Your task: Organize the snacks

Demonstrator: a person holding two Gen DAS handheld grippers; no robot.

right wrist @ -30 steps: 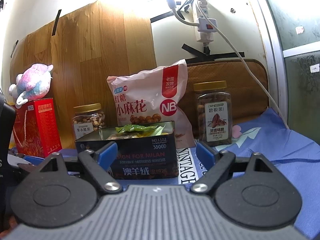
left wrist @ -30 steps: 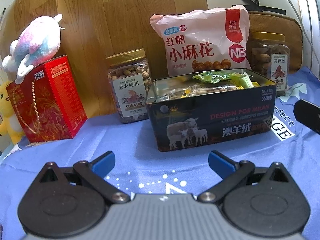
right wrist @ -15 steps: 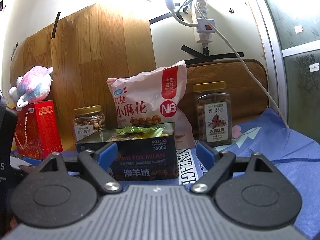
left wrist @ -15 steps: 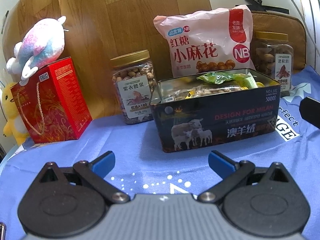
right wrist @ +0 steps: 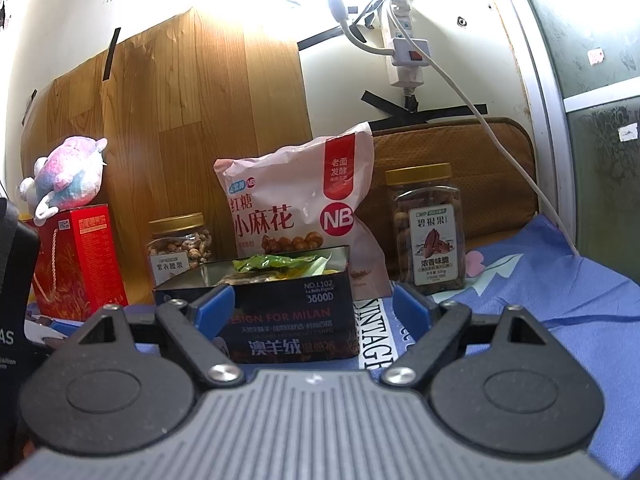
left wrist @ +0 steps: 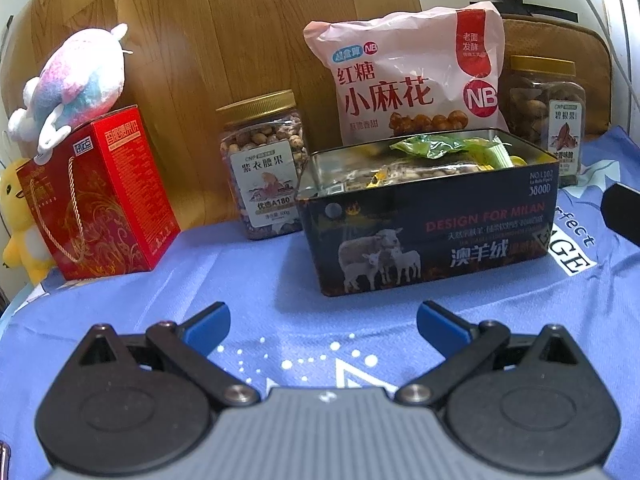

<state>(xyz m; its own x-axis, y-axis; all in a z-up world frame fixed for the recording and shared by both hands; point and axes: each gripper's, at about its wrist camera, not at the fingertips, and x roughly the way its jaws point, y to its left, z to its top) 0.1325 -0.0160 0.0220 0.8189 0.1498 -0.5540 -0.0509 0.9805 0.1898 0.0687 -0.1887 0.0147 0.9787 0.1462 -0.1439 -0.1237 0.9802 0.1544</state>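
A dark open tin (left wrist: 432,236) printed with sheep stands on the blue cloth, filled with small wrapped snacks (left wrist: 444,150). It also shows in the right wrist view (right wrist: 280,320). Behind it lean a pink snack bag (left wrist: 408,76), a gold-lidded nut jar (left wrist: 264,168) on its left and a pecan jar (left wrist: 548,112) on its right. My left gripper (left wrist: 322,322) is open and empty, low over the cloth in front of the tin. My right gripper (right wrist: 312,306) is open and empty, in front of the tin's right end.
A red gift box (left wrist: 96,196) with a pastel plush toy (left wrist: 76,80) on top stands at the left, a yellow plush (left wrist: 16,220) beside it. A wood panel (left wrist: 240,20) backs the table. A power strip and white cable (right wrist: 408,52) hang at the right.
My left gripper has drawn back slightly and shifted left, so the tin sits further right in its view. My right gripper has backed off a little. Both stay open.
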